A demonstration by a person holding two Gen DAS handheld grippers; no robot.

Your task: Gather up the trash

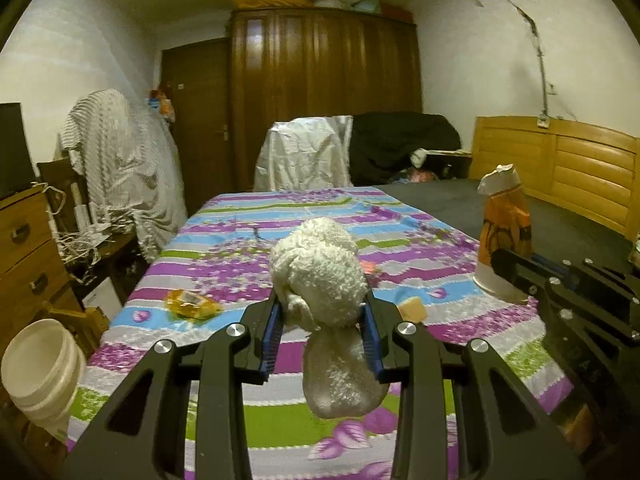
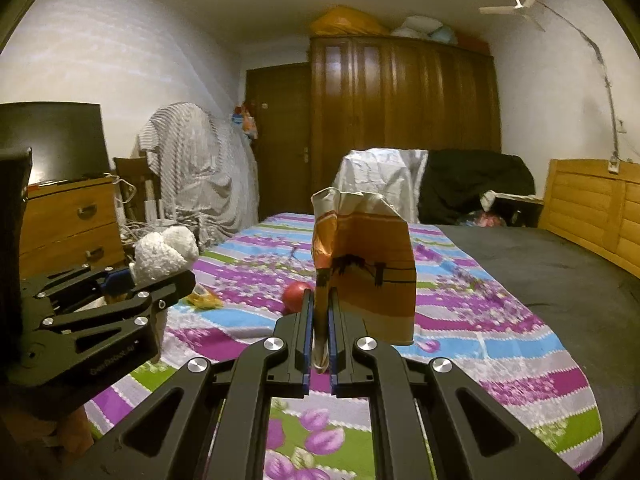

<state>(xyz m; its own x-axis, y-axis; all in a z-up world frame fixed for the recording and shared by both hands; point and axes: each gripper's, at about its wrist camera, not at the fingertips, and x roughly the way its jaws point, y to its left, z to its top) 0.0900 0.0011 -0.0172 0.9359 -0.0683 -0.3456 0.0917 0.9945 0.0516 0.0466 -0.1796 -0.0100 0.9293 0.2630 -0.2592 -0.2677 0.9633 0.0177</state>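
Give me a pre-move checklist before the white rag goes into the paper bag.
1. Left tool shut on the white rag: ok.
2. Right tool pinching the paper bag edge: ok.
3. Bag mouth open wide enough for the rag: cannot tell, top looks crumpled.
4. Bag upright on the bedsheet: ok.
5. Rag clear of the sheet: ok, its tail hangs free.
6. Remaining trash: not ok, yellow wrapper and red ball lie on the bed.

A wooden wardrobe (image 2: 404, 120) is standing against the far wall; a striped cloth (image 1: 120, 160) is hanging beside the door (image 1: 196, 120); a ceiling fan (image 2: 516, 2) is hanging overhead.
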